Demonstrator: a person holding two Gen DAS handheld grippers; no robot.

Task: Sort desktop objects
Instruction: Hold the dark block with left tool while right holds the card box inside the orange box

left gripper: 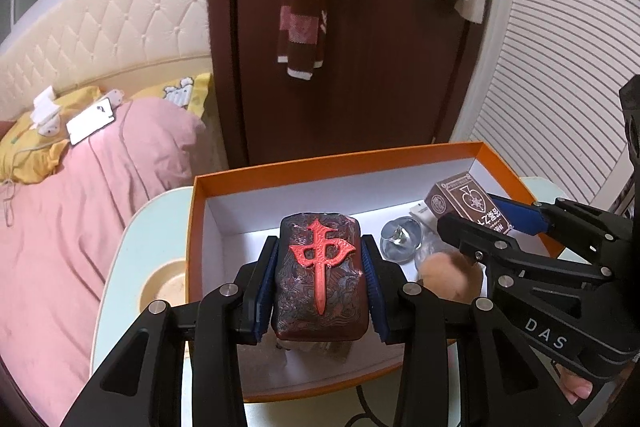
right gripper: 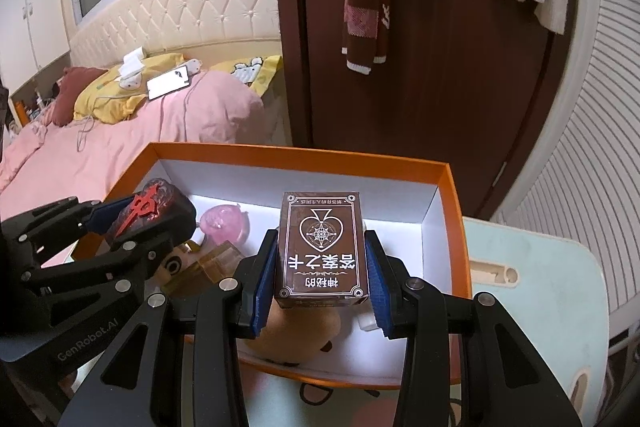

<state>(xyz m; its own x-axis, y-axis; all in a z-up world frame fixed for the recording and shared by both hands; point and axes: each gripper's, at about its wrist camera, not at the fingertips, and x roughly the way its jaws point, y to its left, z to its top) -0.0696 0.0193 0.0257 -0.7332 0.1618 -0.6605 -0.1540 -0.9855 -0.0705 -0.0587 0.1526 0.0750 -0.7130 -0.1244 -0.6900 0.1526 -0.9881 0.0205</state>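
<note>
Bedroom, orange box (left gripper: 336,163) on table: left hand-held gripper (left gripper: 320,279) clamps mahjong block (left gripper: 320,275); right hand-held gripper (right gripper: 320,267) clamps card box (right gripper: 322,247).

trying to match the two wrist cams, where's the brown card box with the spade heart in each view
Left wrist view: the brown card box is at right of centre, held in the right gripper over the orange box.
Right wrist view: the card box is at centre, clamped between the blue pads.
Shared landmark: the dark mahjong-style block.
</note>
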